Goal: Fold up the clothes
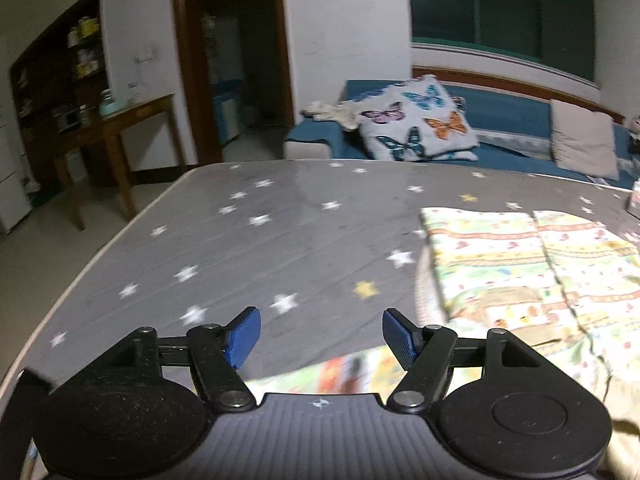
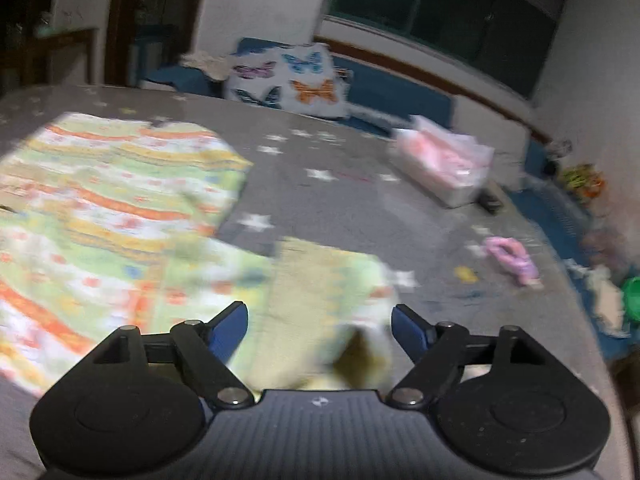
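A patterned garment (image 1: 532,264) with orange, yellow and green stripes lies flat on the grey star-print surface (image 1: 280,240), to the right of my left gripper (image 1: 321,338). The left gripper is open and empty, above the garment's near edge. In the right wrist view the same garment (image 2: 112,208) spreads left and ahead, blurred, with a folded part (image 2: 320,300) right in front of my right gripper (image 2: 320,334). The right gripper is open and empty, just above the cloth.
A pink and white package (image 2: 444,164) and a small pink cloth (image 2: 510,258) lie on the surface to the right. A blue sofa (image 1: 500,120) with a butterfly cushion (image 1: 416,120) stands behind. A wooden table (image 1: 120,136) stands at the far left.
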A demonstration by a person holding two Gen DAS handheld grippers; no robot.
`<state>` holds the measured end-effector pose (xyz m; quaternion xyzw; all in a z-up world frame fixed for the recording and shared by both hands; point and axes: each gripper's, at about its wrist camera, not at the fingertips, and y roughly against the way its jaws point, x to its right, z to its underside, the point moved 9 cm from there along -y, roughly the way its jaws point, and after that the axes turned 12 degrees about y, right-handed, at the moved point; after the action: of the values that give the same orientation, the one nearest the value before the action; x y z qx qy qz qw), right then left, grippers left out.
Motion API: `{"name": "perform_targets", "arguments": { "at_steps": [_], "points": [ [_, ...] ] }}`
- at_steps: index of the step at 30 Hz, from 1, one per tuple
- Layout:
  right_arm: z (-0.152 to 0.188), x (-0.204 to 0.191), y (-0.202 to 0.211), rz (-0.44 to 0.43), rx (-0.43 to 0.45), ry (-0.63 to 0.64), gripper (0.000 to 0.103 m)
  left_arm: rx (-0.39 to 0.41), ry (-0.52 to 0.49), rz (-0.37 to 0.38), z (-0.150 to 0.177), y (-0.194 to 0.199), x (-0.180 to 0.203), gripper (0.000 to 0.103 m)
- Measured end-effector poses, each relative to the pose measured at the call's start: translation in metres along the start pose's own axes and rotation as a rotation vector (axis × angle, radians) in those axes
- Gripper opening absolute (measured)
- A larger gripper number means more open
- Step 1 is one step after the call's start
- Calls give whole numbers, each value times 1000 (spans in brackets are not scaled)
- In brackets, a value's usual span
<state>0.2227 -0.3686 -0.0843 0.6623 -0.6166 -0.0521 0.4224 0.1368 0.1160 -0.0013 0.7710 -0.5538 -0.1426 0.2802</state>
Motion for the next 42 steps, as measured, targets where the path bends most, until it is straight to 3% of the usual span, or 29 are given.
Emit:
{"name": "perform_targets", "arguments": {
  "at_steps": [4, 6, 10, 17, 22, 30, 34, 38, 42],
  "points": [
    [15, 57, -6, 233, -61, -50, 80, -2, -39, 32, -3, -10, 24, 71],
    [23, 82, -6, 295, -82, -86, 80, -3, -55, 45, -4, -13, 33, 71],
    [24, 100, 5, 245, -48, -186, 78, -7, -73, 74, -8, -21, 49, 71],
    [-26, 55, 2, -235, 68, -363, 69, -36, -107, 149, -24, -47, 84, 68],
    [-70, 6, -24, -457, 88, -346, 69, -86, -117, 193, -34, -80, 104, 68],
    [-101, -42, -80, -668, 28, -373, 70, -112, -142, 222, -41, -118, 117, 70],
    [-117, -52, -87, -764, 55, -406, 70, -122, -156, 228, -38, -127, 119, 70],
    [-146, -51, -85, -865, 131, -456, 70, -131, -153, 219, -36, -135, 119, 70],
    [-178, -34, -62, -920, 277, -496, 77, -134, -151, 209, -36, -139, 117, 70]
  ]
}}
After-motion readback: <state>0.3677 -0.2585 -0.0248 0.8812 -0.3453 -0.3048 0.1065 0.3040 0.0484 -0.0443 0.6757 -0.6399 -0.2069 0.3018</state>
